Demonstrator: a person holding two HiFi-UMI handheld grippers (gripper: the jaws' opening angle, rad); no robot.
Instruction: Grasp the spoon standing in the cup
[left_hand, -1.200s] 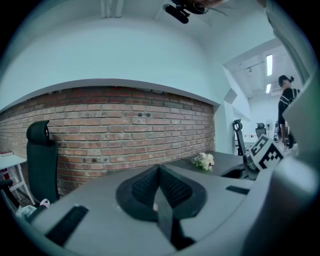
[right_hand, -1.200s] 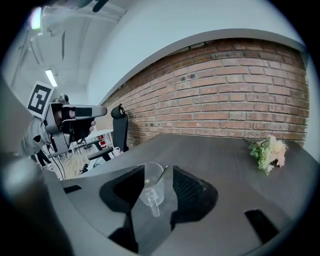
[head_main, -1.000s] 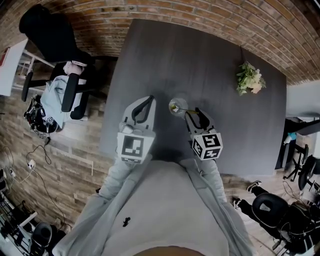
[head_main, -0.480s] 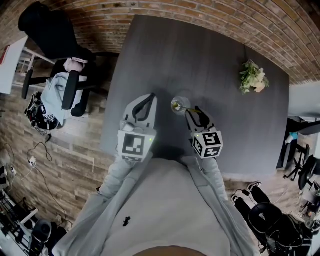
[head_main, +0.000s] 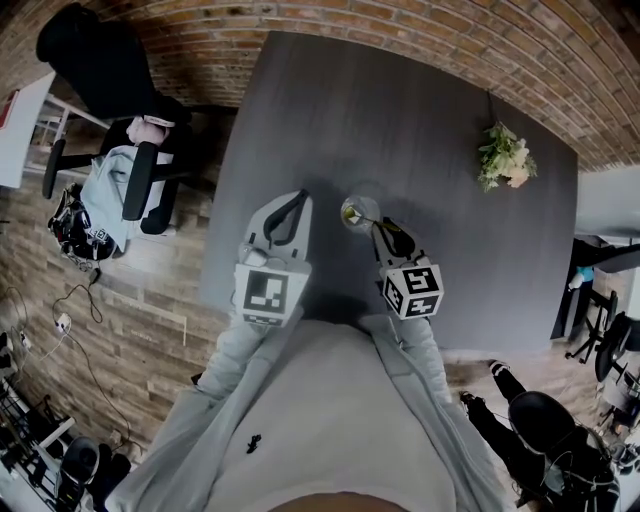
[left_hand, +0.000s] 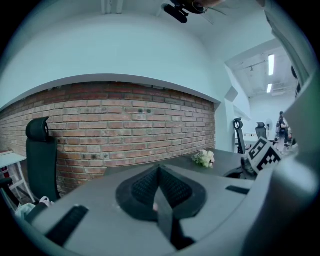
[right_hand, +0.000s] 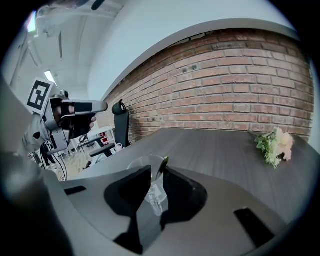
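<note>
So the right claw (right_hand: 156, 176) is hovering right at the clear cup (head_main: 352, 212), which sits on the dark counter (head_main: 400, 120) near the person's edge. The spoon (right_hand: 163, 166) stands in that cup, with its handle leaning toward the right claw and poking up between the two jaws. Those jaws have just been closing and the gap is pretty narrow now, but honestly I can't see the pads actually pinching the handle, it just looks like it's beside the right-hand jaw. You can see the glass through the gap.

The left claw (head_main: 298, 198) is parked just left of the cup, low over the counter, jaws pressed together with nothing in them. A little bunch of flowers (head_main: 503, 157) lies well off by the far right corner.
</note>
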